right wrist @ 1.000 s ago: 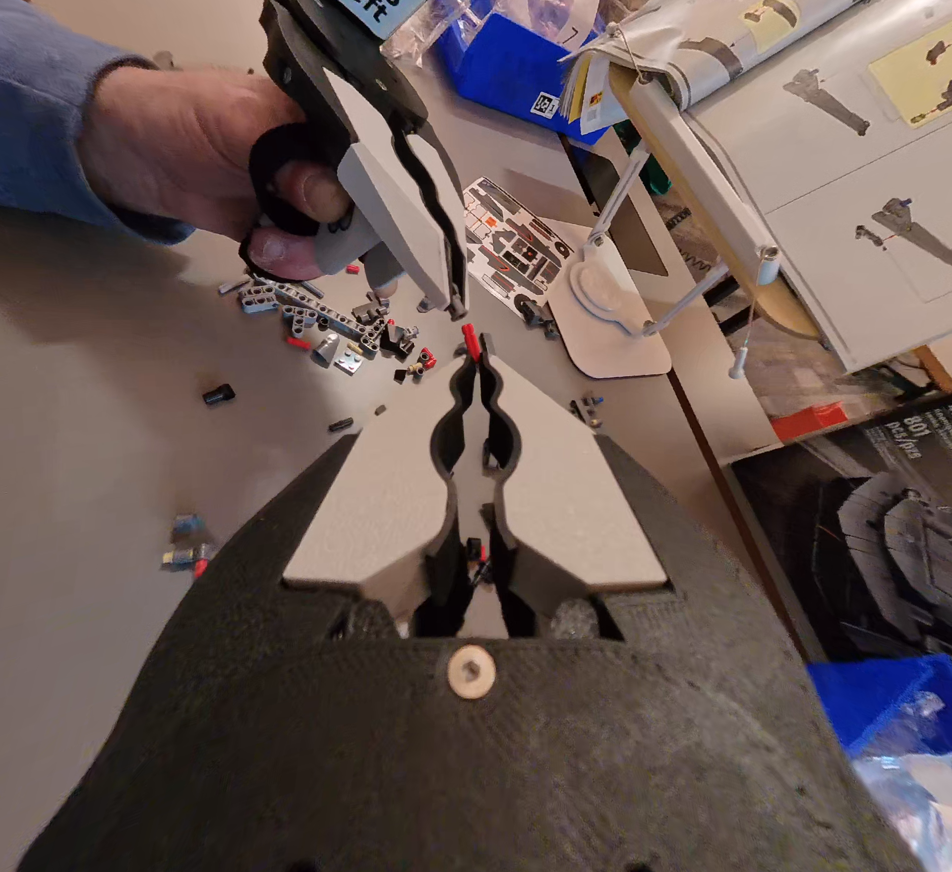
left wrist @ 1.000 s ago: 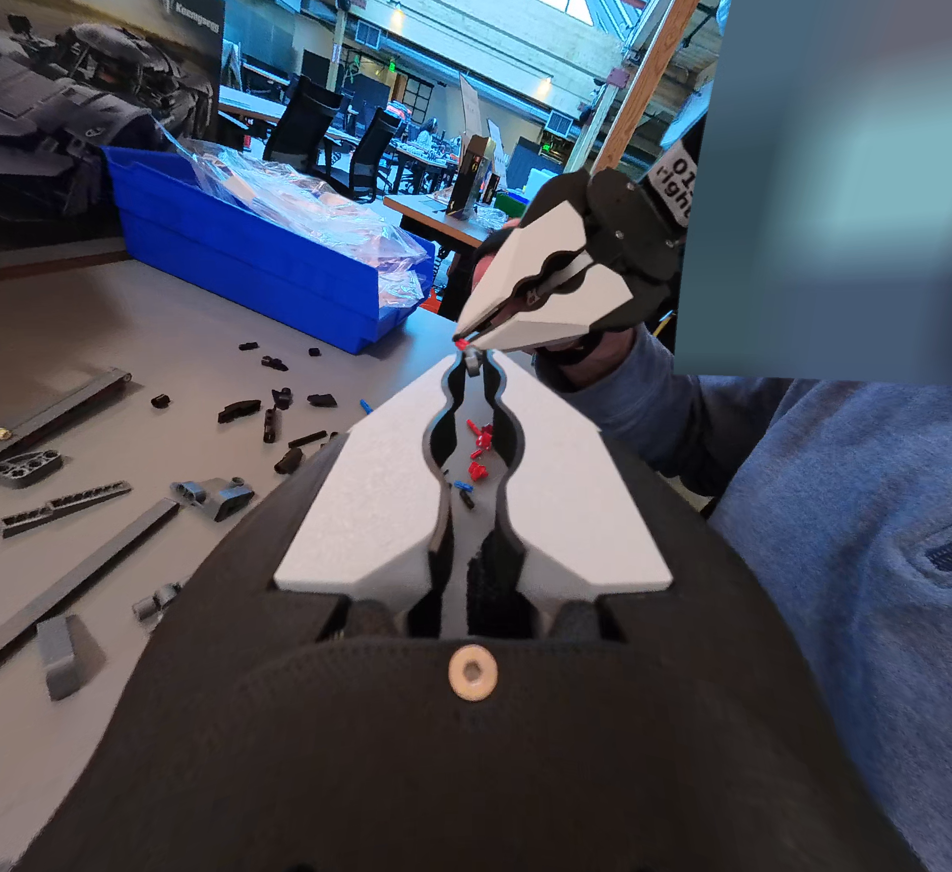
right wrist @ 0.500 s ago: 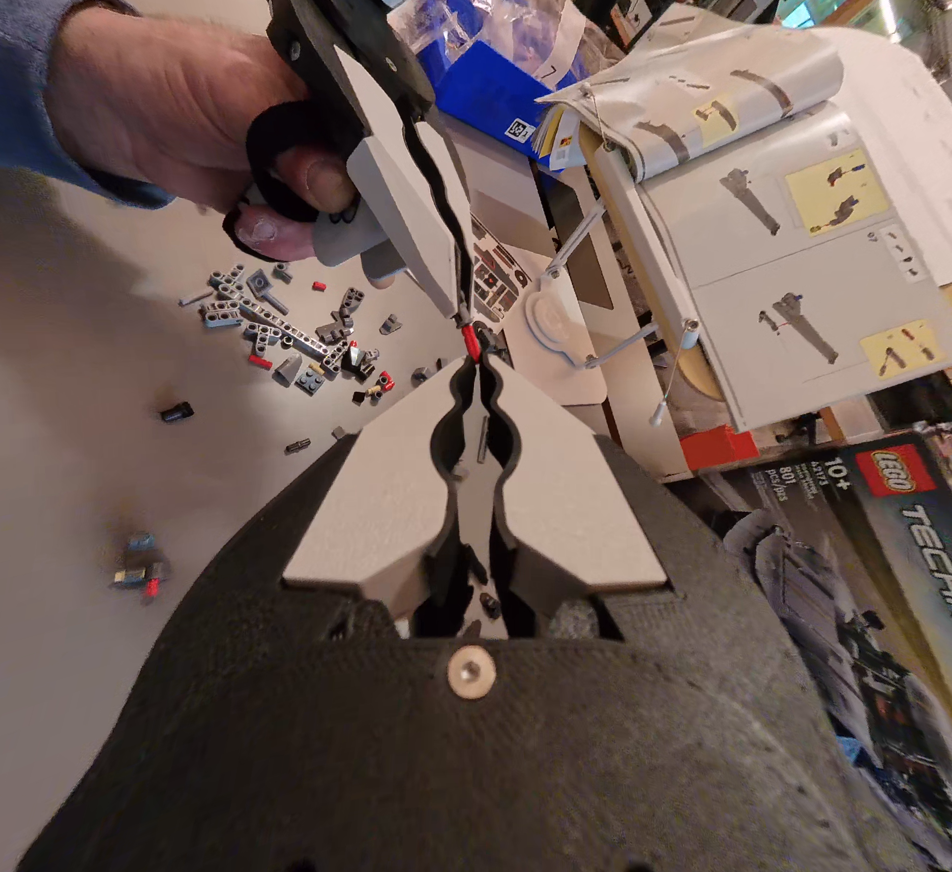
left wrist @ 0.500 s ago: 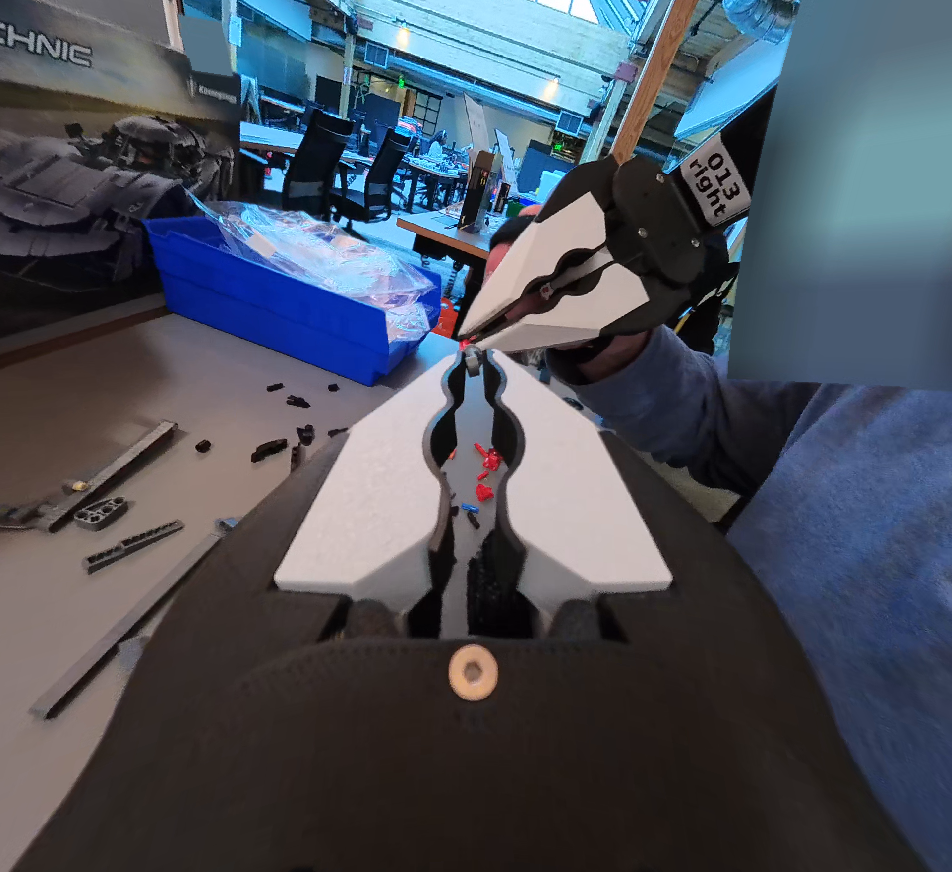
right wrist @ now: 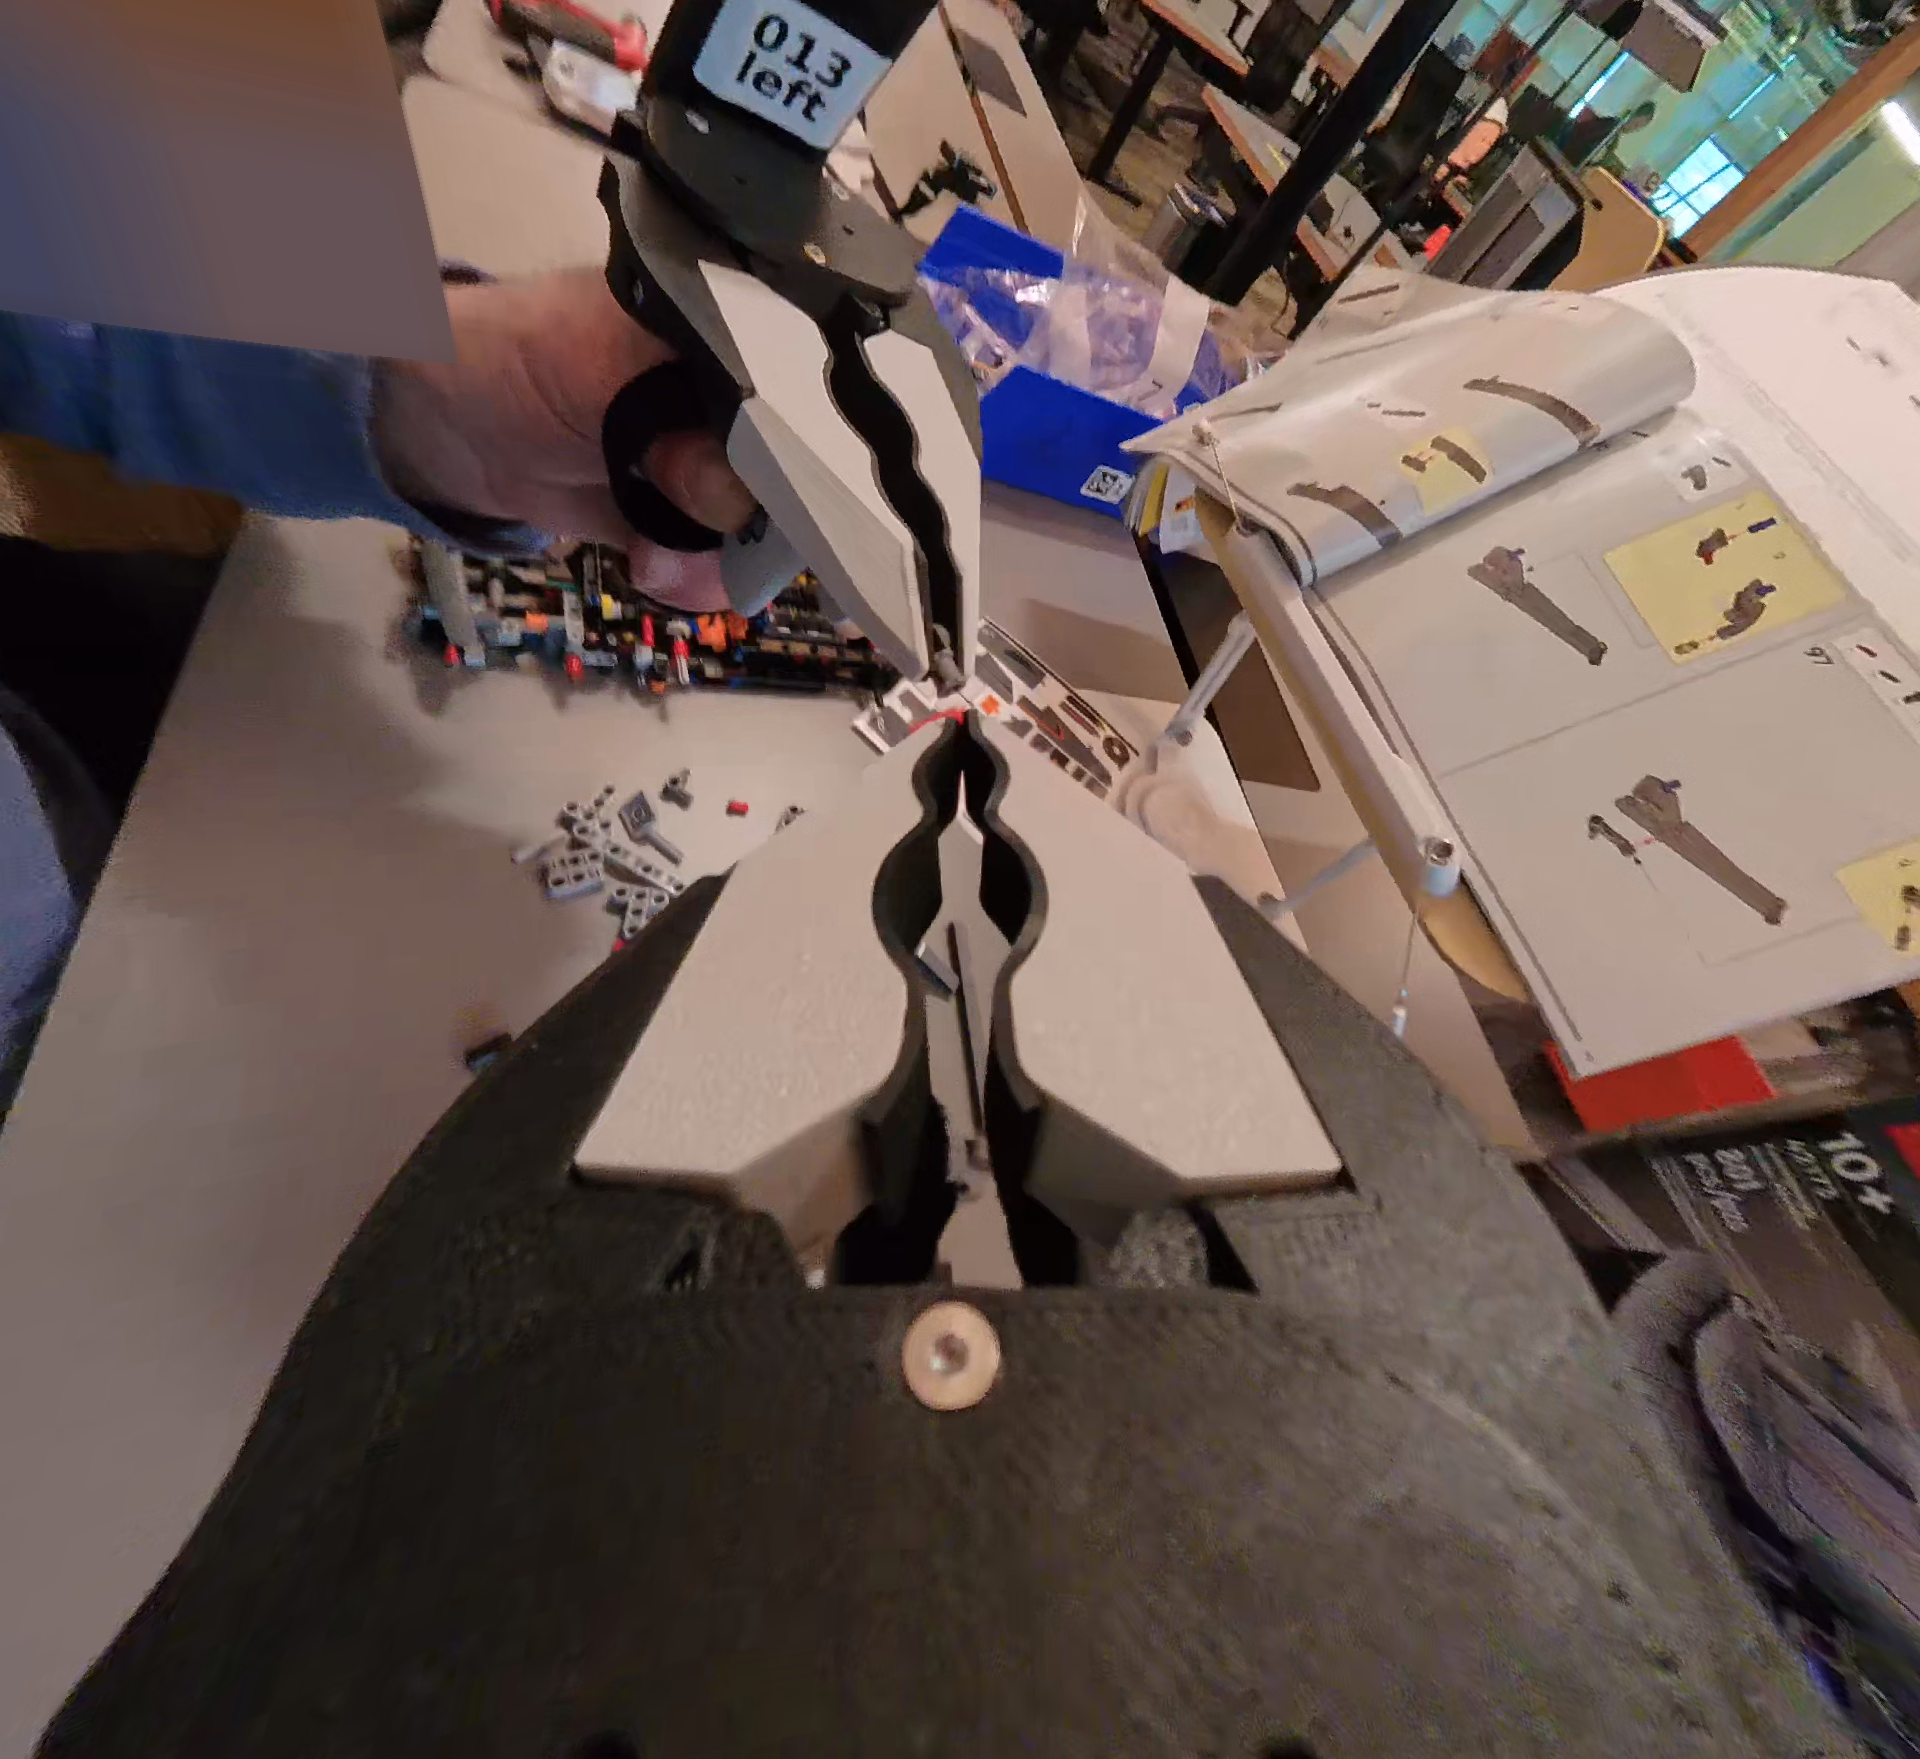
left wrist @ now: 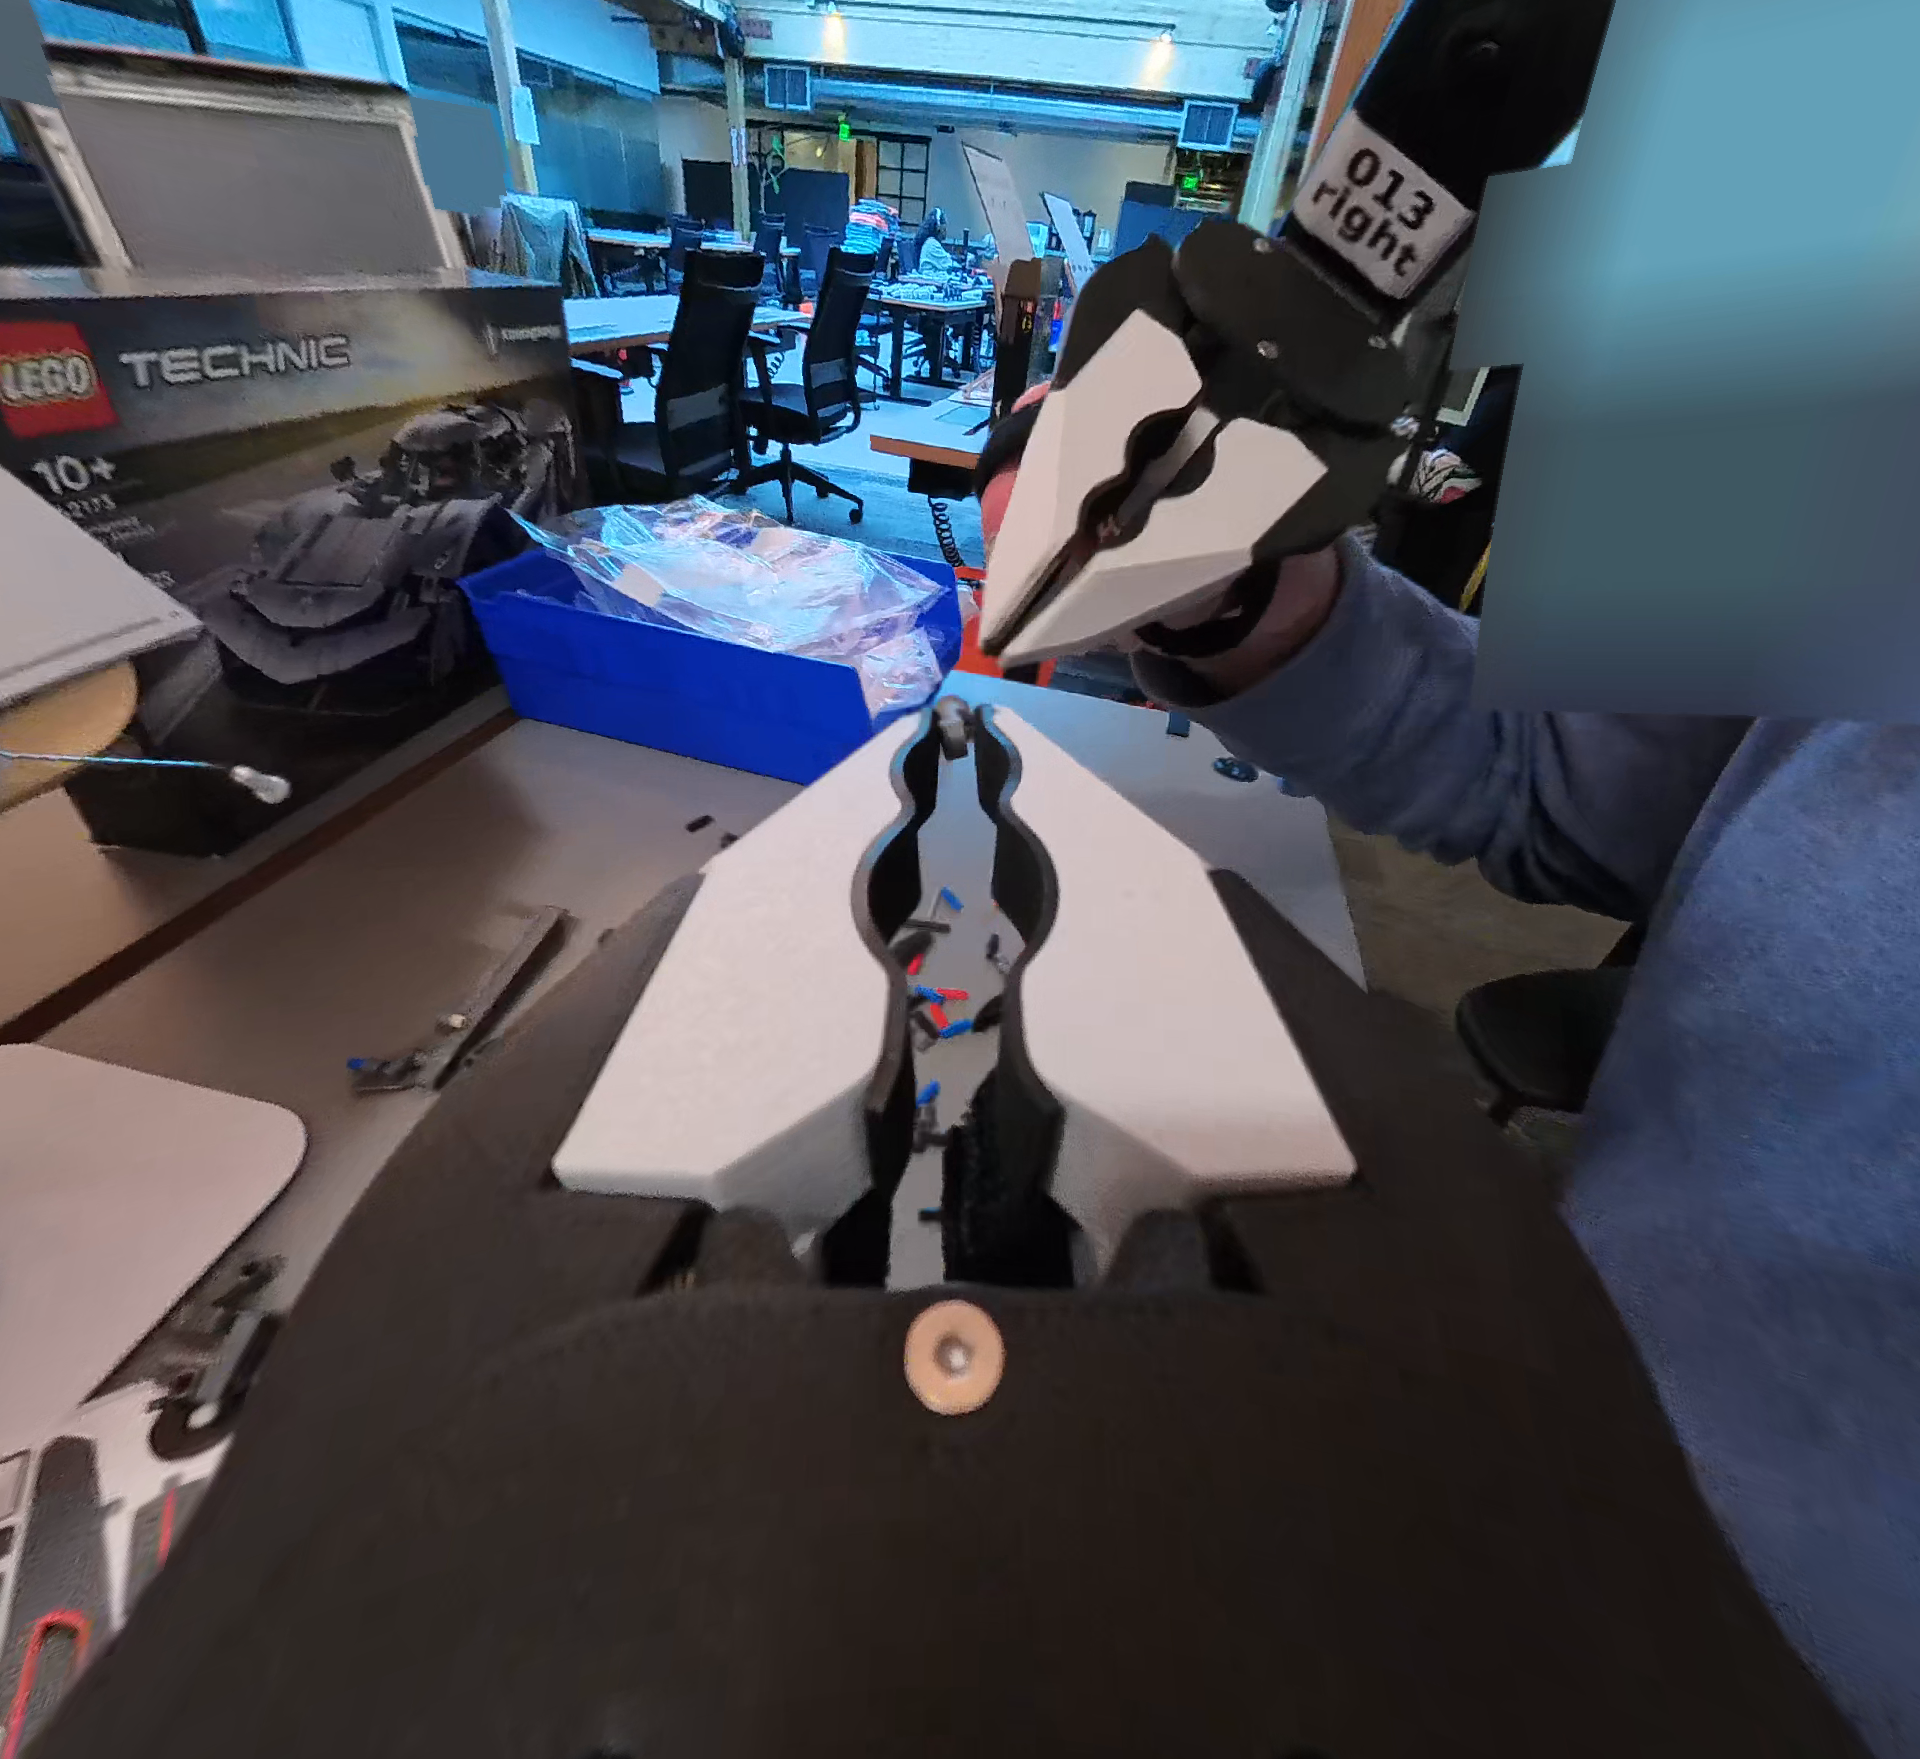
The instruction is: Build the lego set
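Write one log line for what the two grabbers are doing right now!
left gripper: shut on small grey piece | right gripper: shut on red pin | both raised, tips near

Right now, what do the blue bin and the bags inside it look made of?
The blue bin: rigid moulded plastic, by its even saturated colour and smooth, slightly glossy walls. The bags: thin clear plastic film, crinkled, see-through, catching bright highlights. Exact type of plastic can't be told.

Left gripper (left wrist: 953,730): raised above table (left wrist: 436,878), tips pinching small grey piece (left wrist: 951,733). Right gripper (left wrist: 997,644): closed, just above and beyond. Blue bin (left wrist: 665,681) holding clear plastic bags (left wrist: 748,566); set box (left wrist: 281,462) left; small red and blue pins (left wrist: 940,997) scattered below.
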